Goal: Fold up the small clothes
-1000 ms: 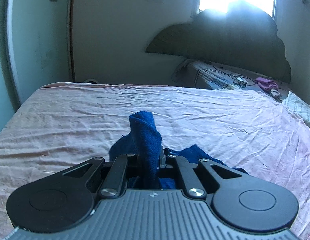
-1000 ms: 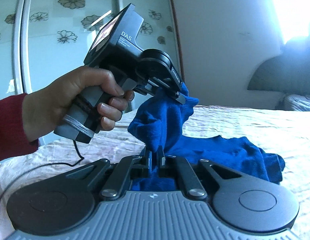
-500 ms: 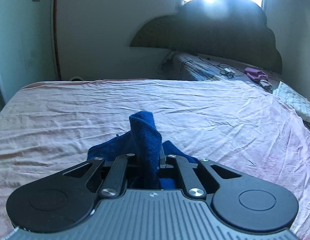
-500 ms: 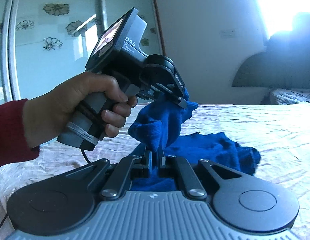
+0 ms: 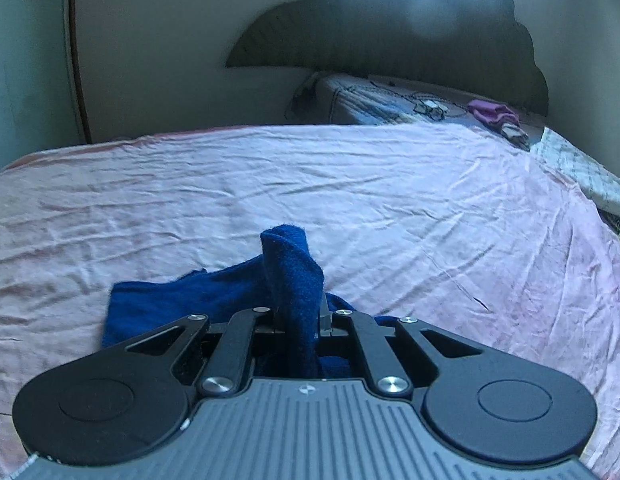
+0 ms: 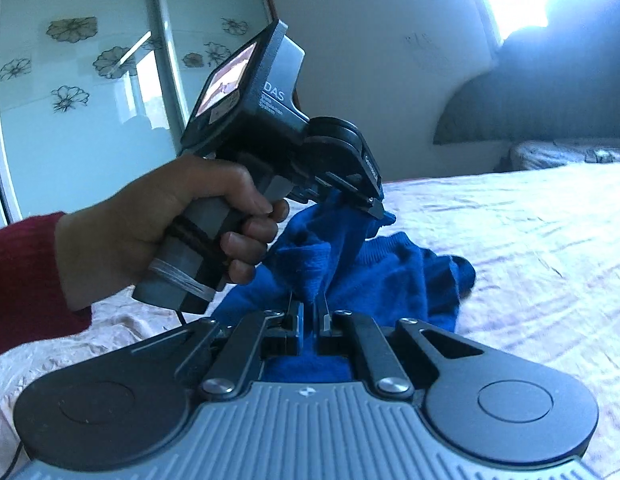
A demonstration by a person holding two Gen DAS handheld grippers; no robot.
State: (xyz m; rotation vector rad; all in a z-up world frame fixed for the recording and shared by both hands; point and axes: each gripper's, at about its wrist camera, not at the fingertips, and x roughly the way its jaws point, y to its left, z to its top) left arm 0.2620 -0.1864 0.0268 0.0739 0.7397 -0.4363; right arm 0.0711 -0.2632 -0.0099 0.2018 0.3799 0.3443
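While both grippers pinch it, the blue garment hangs partly lifted over the pink sheet.

Garment: blue garment (image 6: 389, 276), one piece, knit; its near edge is raised, the rest bunched on the sheet (image 5: 389, 200) just ahead of the grippers.

Left gripper: left gripper (image 6: 369, 204) is clamped on a raised fold of the garment's edge, held by a hand (image 6: 158, 224) with a red sleeve (image 6: 26, 276).

Right gripper: right gripper (image 6: 308, 316) has its jaws closed tight on another bit of the same edge, lower and nearer than the left one.

Step in hand: judged as carrying the held edge across the garment to lay a fold.

Doing it well: keep both grips at even height so the edge stays straight; move the two together, at one pace, so the cloth does not twist; lower the edge squarely onto the lying part before letting go; avoid dragging the bunched part along the sheet.

Risk: the far part looks crumpled, so a fold laid now may come out uneven.

Count: one garment, two grippers, one hand in view, one sheet, one purple cloth (image 5: 491, 112) far beyond the garment, near the headboard (image 5: 409, 32).
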